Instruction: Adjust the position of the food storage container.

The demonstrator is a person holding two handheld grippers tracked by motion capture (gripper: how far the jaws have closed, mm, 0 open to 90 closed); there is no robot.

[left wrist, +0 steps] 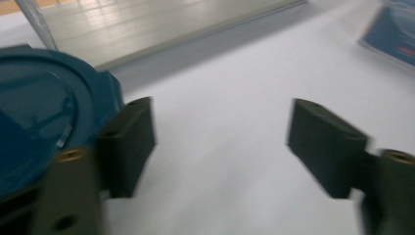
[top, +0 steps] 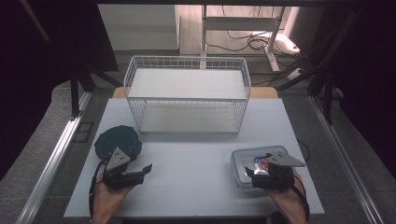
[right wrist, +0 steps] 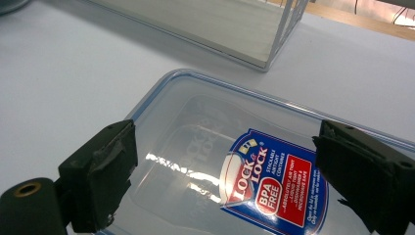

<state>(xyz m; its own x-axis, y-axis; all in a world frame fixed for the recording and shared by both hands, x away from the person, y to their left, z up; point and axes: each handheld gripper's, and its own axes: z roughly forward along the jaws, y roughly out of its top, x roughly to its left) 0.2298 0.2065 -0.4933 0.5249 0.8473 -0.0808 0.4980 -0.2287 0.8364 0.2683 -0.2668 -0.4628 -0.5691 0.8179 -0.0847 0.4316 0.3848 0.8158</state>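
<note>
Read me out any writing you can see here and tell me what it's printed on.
"LOCK & LOCK": blue sticker on the clear plastic container.
"BPA FREE": red circle on that sticker.
Red panel beside it: small lines, too small to read surely.
Embossed lettering in the container's base: too faint to read.

The high view looks forward and down from above the person's side, taking in the whole pale grey tabletop [top: 187,154] and the white wire basket [top: 187,93] at its far edge. The left gripper view sits low and close, facing across the tabletop past the round dark-blue lid [left wrist: 34,112]. The right gripper view looks down at close range on the clear plastic container with a blue label [right wrist: 254,166]. All three share the basket's base.
</note>
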